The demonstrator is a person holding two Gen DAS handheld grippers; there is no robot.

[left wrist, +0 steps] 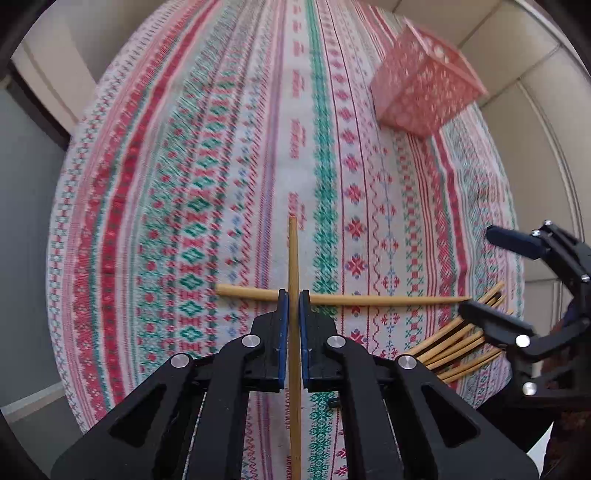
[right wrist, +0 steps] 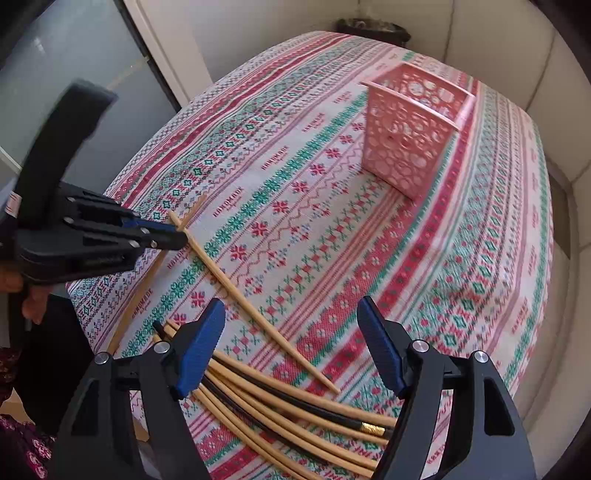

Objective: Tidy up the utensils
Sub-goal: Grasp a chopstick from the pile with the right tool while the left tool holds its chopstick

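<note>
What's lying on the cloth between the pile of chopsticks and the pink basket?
Mostly bare patterned tablecloth. Between the chopstick pile and the pink basket, only one loose chopstick lies near the pile, clearest in the right wrist view.

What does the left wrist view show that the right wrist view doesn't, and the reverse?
Left wrist only: the left gripper from behind, its blue pads shut on one chopstick.

Right wrist only: a black chopstick with a gold band in the chopstick pile, and a dark bin beyond the table.

Both: the pink basket, the patterned tablecloth, the open right gripper.
</note>
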